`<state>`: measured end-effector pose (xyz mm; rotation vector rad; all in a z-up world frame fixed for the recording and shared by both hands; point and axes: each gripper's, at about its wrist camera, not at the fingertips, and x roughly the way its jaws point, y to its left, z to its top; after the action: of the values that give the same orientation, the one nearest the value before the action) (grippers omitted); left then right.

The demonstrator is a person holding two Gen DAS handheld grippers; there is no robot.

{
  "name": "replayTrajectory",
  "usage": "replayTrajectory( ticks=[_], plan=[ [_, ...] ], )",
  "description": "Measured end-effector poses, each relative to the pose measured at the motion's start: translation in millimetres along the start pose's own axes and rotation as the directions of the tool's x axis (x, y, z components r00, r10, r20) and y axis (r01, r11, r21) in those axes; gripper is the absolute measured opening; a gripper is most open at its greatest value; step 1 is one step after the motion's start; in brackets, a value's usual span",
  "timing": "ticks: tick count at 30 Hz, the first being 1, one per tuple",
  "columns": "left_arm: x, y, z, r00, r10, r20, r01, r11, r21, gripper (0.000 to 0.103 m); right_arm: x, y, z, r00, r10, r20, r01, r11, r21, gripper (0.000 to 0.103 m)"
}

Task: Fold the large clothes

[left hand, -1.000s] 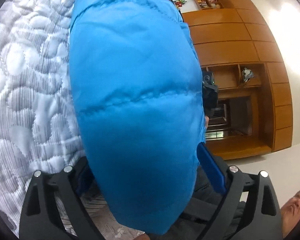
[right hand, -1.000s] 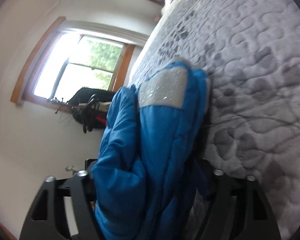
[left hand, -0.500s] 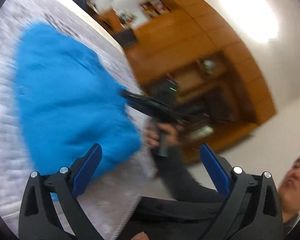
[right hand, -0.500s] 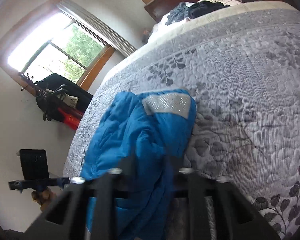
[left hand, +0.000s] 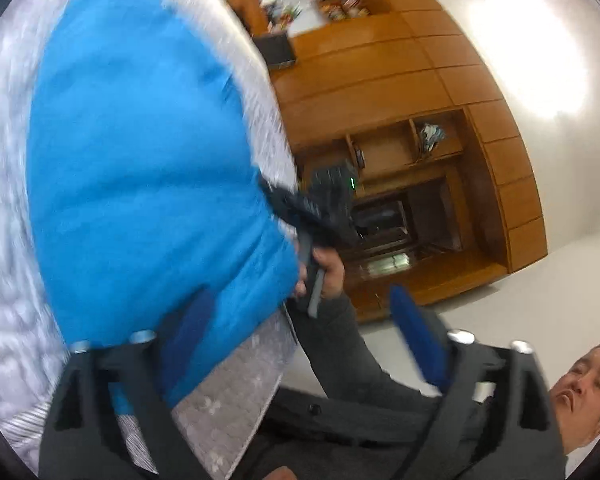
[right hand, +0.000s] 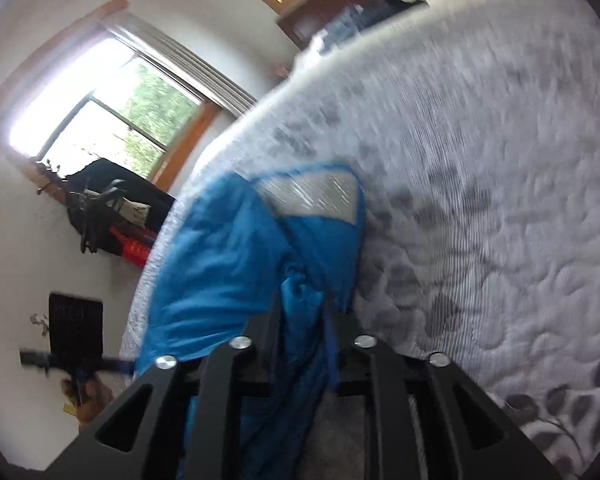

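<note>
Left jaws spread empty, right jaws pinch the blue jacket point(right hand: 240, 264) on the grey quilted bed point(right hand: 500, 184) by a window point(right hand: 112, 108).

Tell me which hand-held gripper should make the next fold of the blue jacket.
Probably the right. The right hand-held gripper is shut on a bunch of the blue jacket on the grey quilt, so it can carry that edge over. The left hand-held gripper is open, holding nothing.
</note>
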<state>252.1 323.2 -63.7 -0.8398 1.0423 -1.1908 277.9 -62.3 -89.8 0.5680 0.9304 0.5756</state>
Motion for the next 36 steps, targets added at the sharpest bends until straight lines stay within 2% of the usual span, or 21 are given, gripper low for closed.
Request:
replayTrajectory(
  ticks=[1,2,5,8,11,13,16,18,20,22,25,26,27,28,30,32,36],
  plan=[
    [-4,-6,13,1.0,-0.017,0.017,0.017,1.0,0.01,0.092,-9,8,1,1.0,0.001,0.019,-0.001,1.0,-0.014,0.042],
    [-4,-9,25,0.999,-0.032,0.027,0.032,0.999,0.012,0.092,-21,24,-1,0.999,-0.016,0.047,0.018,0.998,-0.056,0.046],
    [6,-6,58,0.999,-0.006,0.036,0.006,1.0,-0.001,0.092,-31,66,-11,0.997,-0.047,0.064,0.058,0.981,-0.183,0.046],
    [29,15,91,0.999,0.044,-0.01,-0.045,0.998,-0.048,0.092,-27,93,-27,0.997,-0.058,0.042,0.067,0.956,-0.286,0.042],
    [53,42,107,0.992,0.115,-0.06,-0.121,0.988,-0.097,0.092,-3,88,-38,0.991,-0.133,-0.015,0.121,0.94,-0.32,0.035],
    [59,52,110,0.989,0.129,-0.068,-0.135,0.986,-0.095,0.087,10,77,-43,0.986,-0.163,-0.032,0.144,0.934,-0.326,0.034],
    [60,47,110,0.985,0.155,-0.075,-0.161,0.984,-0.073,0.087,18,67,-44,0.984,-0.17,-0.05,0.145,0.936,-0.322,0.034],
    [49,38,103,0.985,0.162,-0.051,-0.165,0.984,-0.066,0.089,11,71,-43,0.985,-0.163,-0.051,0.138,0.935,-0.325,0.034],
    [33,17,89,0.991,0.134,-0.026,-0.135,0.991,-0.024,0.09,-9,79,-41,0.99,-0.143,-0.012,0.132,0.937,-0.323,0.035],
    [20,-1,65,0.992,0.122,-0.028,-0.121,0.992,0.017,0.09,-35,91,-45,0.993,-0.111,0.027,0.114,0.936,-0.334,0.035],
    [9,-6,21,0.993,0.101,-0.052,-0.1,0.995,0.029,0.091,-45,105,-66,0.995,-0.095,0.007,0.091,0.924,-0.372,0.035],
    [8,-4,10,0.992,0.111,-0.058,-0.109,0.994,0.031,0.091,-43,104,-73,0.995,-0.105,0.0,0.097,0.92,-0.379,0.035],
    [10,3,-1,0.986,0.153,-0.059,-0.151,0.988,0.038,0.091,-35,101,-78,0.99,-0.137,-0.008,0.123,0.914,-0.388,0.035],
    [11,9,-5,0.985,0.166,-0.053,-0.164,0.986,0.035,0.091,-25,93,-82,0.984,-0.179,-0.022,0.157,0.909,-0.387,0.034],
    [10,21,-10,0.991,0.131,-0.032,-0.131,0.991,0.003,0.091,-13,83,-86,0.98,-0.194,-0.038,0.167,0.913,-0.372,0.033],
    [3,18,-12,0.992,0.125,0.005,-0.125,0.992,-0.006,0.091,-13,84,-87,0.98,-0.198,-0.034,0.172,0.913,-0.37,0.033],
    [-21,-16,-43,0.983,0.145,0.11,-0.155,0.985,0.083,0.093,-40,96,-90,0.984,-0.177,0.02,0.172,0.912,-0.373,0.034]
  ],
)
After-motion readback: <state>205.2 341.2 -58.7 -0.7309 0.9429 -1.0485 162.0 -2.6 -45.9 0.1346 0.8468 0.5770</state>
